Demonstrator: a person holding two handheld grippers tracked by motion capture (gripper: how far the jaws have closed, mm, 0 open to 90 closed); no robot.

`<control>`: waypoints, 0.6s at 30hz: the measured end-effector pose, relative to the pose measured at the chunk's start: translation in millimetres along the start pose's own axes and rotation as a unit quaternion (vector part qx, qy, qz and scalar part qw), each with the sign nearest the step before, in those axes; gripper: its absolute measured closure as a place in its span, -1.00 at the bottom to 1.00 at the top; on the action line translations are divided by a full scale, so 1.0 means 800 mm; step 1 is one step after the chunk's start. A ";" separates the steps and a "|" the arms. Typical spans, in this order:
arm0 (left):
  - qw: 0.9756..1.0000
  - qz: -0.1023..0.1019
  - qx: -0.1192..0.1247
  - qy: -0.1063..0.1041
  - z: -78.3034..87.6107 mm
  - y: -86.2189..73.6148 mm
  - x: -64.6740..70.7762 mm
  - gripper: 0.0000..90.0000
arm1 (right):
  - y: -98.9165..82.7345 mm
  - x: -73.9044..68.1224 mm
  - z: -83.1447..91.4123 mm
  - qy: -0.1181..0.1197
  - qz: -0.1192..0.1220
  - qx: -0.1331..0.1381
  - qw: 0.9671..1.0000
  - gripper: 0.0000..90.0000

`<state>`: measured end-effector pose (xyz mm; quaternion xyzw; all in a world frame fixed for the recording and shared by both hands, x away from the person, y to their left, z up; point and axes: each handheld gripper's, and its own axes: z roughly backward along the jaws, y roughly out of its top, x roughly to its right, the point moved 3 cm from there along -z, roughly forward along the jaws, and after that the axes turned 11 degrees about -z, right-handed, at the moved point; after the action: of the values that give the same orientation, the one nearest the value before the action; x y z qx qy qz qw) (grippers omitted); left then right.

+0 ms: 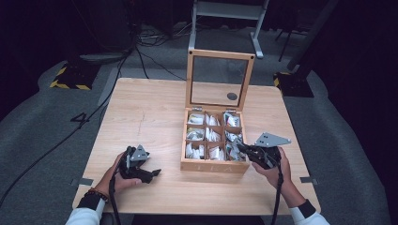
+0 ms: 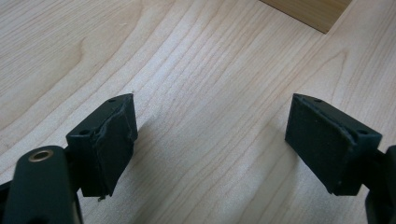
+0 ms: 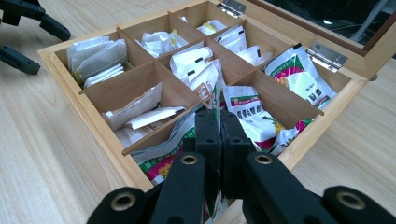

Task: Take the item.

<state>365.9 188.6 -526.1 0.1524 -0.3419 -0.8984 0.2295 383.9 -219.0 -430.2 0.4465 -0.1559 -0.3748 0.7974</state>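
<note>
So there's a light wooden table (image 1: 141, 108) with a wooden tea box (image 1: 213, 165) sitting a bit right of center in the high view, its glass lid (image 1: 219, 77) standing straight up at the back on two metal hinges (image 3: 327, 54). The box is split into nine compartments, all stuffed with tea bag packets (image 3: 95, 58), mostly white ones, plus some colorful green-and-pink sachets down the row on the right side of the high view.

The right gripper (image 1: 244, 149) is sitting at the lower right corner of the box, the person's right hand (image 1: 274, 168) wrapped around it. In the right gripper view its jaws are pressed together and they're pinching the top edge of one green-and-pink sachet (image 3: 180, 149) in the nearest compartment, bottom center of that frame. The sachet is sticking up out of its slot, leaning on the divider.

The left gripper (image 1: 152, 172) is hanging low over bare tabletop at the lower left of the high view, well apart from the box, held by the left hand (image 1: 117, 176). Its jaws are spread wide with nothing between them, just wood grain, and a corner of the box is peeking in at the upper right of the left gripper view.
</note>
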 end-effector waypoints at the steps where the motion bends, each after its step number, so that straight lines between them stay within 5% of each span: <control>1: 1.000 0.000 0.000 0.000 0.000 0.000 0.000 -0.62 | 0.000 0.000 0.000 0.000 0.000 0.000 1.000 0.97; 18: 1.000 0.000 0.000 0.000 0.000 0.000 0.000 -0.62 | 0.013 -0.004 0.019 0.013 0.005 0.044 0.999 0.97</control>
<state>365.9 188.6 -526.1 0.1524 -0.3420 -0.8984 0.2294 377.8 -222.7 -412.6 0.4854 -0.1642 -0.3576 0.7807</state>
